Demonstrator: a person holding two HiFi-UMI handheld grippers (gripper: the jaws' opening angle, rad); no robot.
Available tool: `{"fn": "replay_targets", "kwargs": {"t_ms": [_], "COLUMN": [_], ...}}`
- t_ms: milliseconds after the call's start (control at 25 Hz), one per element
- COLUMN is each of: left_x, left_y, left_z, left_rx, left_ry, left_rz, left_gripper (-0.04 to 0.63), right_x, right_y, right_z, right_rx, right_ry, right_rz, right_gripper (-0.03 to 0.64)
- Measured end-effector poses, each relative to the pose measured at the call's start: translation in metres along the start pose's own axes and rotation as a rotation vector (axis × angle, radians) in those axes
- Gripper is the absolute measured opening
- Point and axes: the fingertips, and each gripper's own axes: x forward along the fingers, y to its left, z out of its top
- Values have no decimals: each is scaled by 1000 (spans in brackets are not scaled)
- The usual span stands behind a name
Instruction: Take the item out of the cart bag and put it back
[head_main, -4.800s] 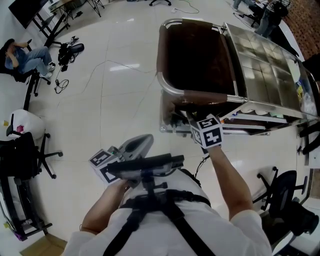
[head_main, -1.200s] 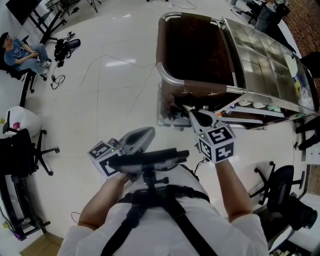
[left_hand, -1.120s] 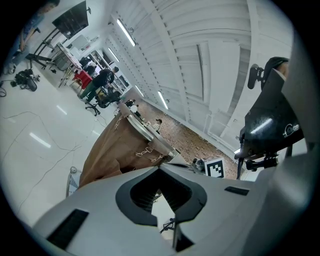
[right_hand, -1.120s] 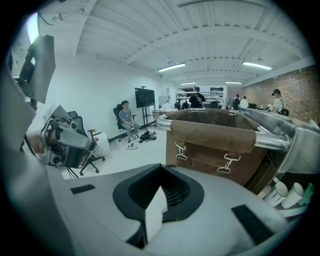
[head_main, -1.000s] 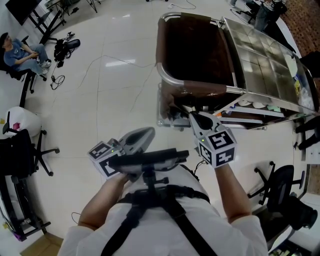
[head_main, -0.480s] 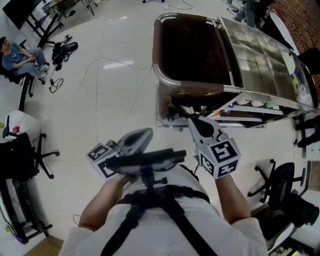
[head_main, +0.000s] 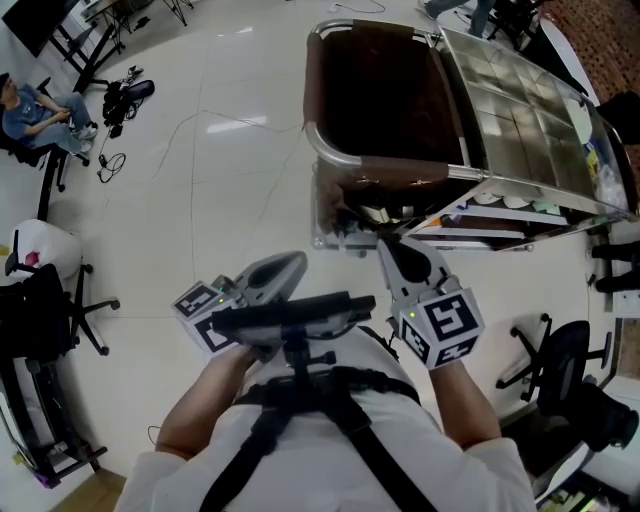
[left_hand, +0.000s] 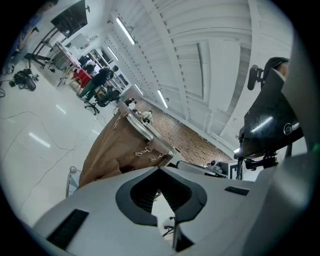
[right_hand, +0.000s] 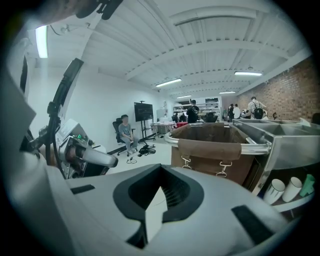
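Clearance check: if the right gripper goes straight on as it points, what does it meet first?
The right gripper, shut and empty, probably meets the front of the bag below its rim. Depth is unclear, so possibly the cart base instead.

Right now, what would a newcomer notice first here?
The brown cart bag, hung open in a metal frame, fills the upper middle of the head view, its inside too dark to read, with a steel-topped cart at its right. The right gripper points toward the bag's near edge, jaws together and empty; the left gripper sits lower left, near the person's chest, also shut on nothing.
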Motion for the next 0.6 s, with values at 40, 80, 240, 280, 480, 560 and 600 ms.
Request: {"fn": "replay_targets", "kwargs": {"t_ms": [40,80,240,280,480,560,600], "left_x": [0,0,3,3,3,3,4], "left_y": [0,1,1,1,4,5,6], "left_z": [0,0,0,-1,0,0,0], "left_rx": [0,0,-1,-2,-7,-8,-8], "left_ry": [0,0,4,5,4,3,3], "left_rz": [0,0,0,2,3,5,5], "left_gripper": [0,0,0,0,0,0,0], "right_x": [-1,-1,-4,-4,-3,-3,-3], "right_y": [0,0,1,2,1,1,1], "right_z": [1,1,1,1,0,-1,-2], "right_rx": [-2,-4,6,7,-8,-2,-1], "right_ry": [-3,-6,-3,-2,-5,2,0], "right_rz": [0,0,-1,-3,-3,-7,-7], "right_gripper": [0,0,0,0,0,0,0]}}
